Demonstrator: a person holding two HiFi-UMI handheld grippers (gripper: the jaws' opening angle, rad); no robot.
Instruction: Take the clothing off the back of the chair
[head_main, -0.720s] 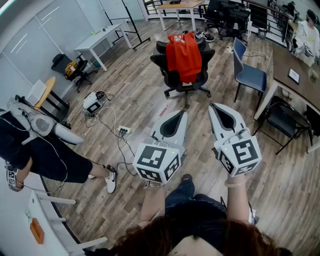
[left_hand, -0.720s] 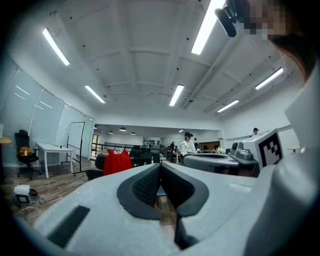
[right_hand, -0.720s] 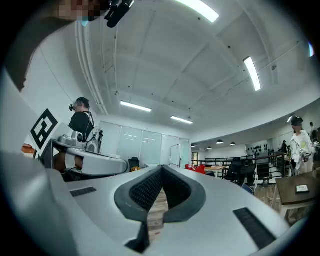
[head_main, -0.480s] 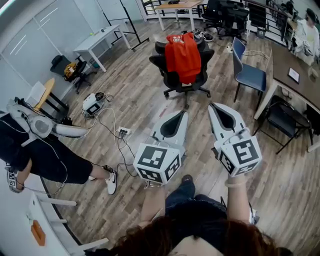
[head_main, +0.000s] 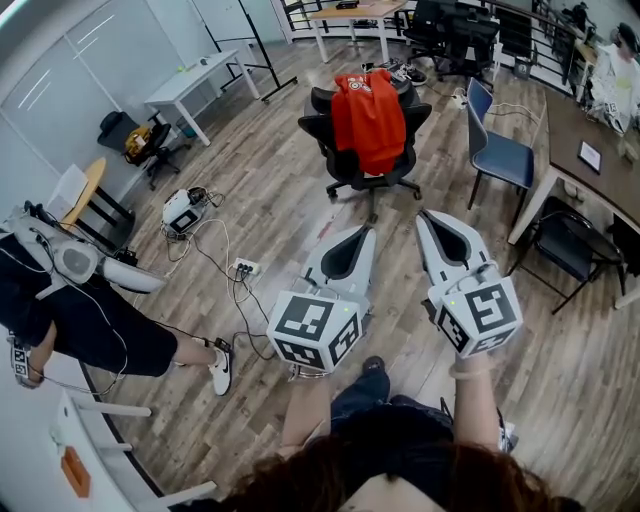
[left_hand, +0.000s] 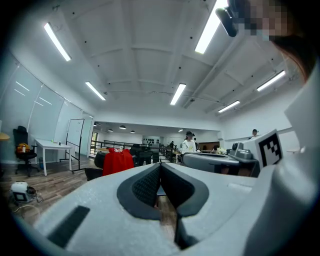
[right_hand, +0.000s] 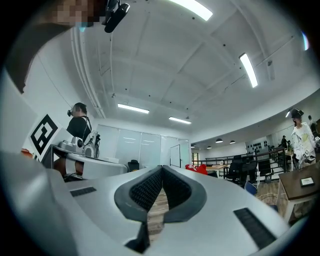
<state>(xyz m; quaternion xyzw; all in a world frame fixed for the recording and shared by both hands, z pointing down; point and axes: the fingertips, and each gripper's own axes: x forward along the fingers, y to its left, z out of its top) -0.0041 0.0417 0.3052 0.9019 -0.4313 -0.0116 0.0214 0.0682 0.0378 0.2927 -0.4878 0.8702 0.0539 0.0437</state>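
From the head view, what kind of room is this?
Most likely an open-plan office or lab workspace. A black swivel chair has a red garment over its back. A white table and a wooden desk stand further off, and a power strip with cables lies on the wood floor.

Even, bright illumination is supplied by long ceiling strip lights (left_hand: 177, 94), which are overexposed to plain white bars in both gripper views. Only faint, short shadows are cast on the wooden floor (head_main: 270, 200). Strong barrel distortion is seen in all views, and the corners of the gripper views are vignetted dark. The left gripper (left_hand: 160, 165) and right gripper (right_hand: 161, 169), close to their lenses, are rendered slightly soft.
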